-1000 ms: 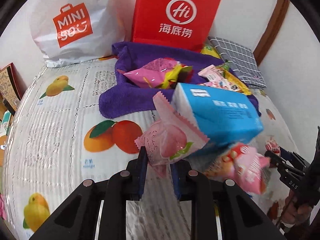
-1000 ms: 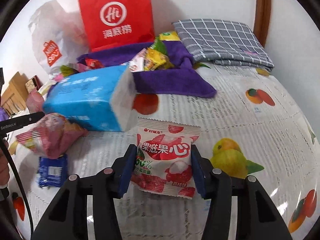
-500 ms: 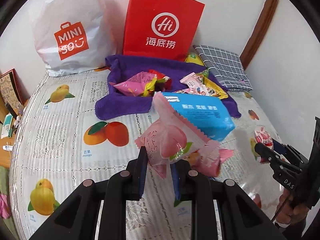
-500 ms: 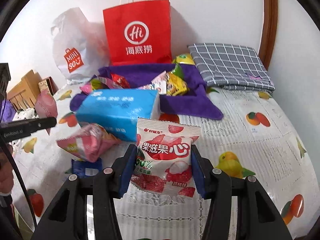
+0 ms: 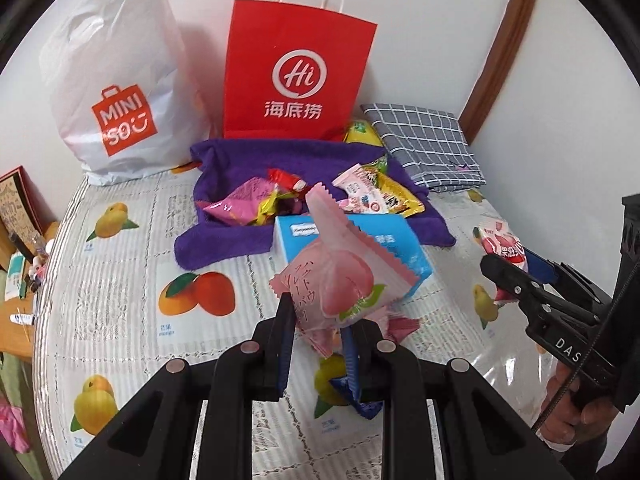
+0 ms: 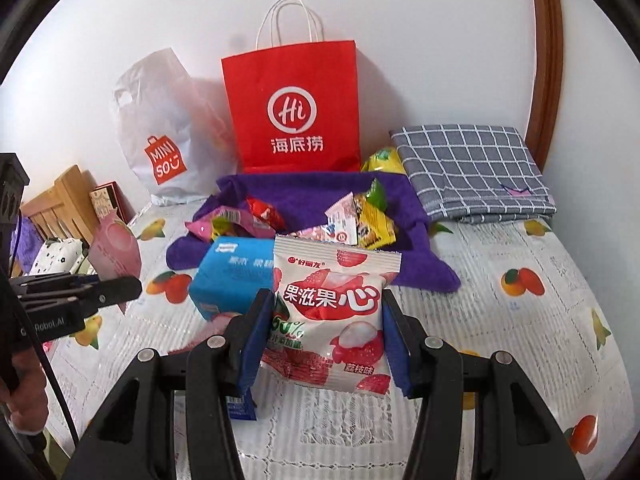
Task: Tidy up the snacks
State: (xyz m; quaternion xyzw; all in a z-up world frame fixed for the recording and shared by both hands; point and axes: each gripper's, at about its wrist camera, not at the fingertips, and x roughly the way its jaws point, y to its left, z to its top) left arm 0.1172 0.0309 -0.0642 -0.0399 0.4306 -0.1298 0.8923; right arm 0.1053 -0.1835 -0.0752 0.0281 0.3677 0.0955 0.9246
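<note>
Left tool [image 5: 320, 332]: clamped on the lower edge of a pink peach-print snack packet [image 5: 340, 272], packet standing up and tilted above the fingers, clear of the fruit-print cloth [image 5: 120, 280] on the surface. Right tool [image 6: 324, 336]: closed on both side edges of a white-and-red lychee gummy packet [image 6: 332, 312], held upright and facing the camera, also off the cloth.

Below and behind the two packets — a blue tissue pack [image 6: 232, 276] lying flat, just in front of a purple towel [image 5: 224, 236]. On the towel: a loose heap of small snack packets [image 5: 320, 196], pink, red and yellow. Behind the towel, against the wall: a red paper bag [image 5: 296, 68] upright, a white plastic shopping bag [image 5: 112, 80] to its left, a folded grey checked cloth [image 6: 476, 168] to its right. Another pink packet and a dark blue one on the cloth under the left tool — mostly hidden.
</note>
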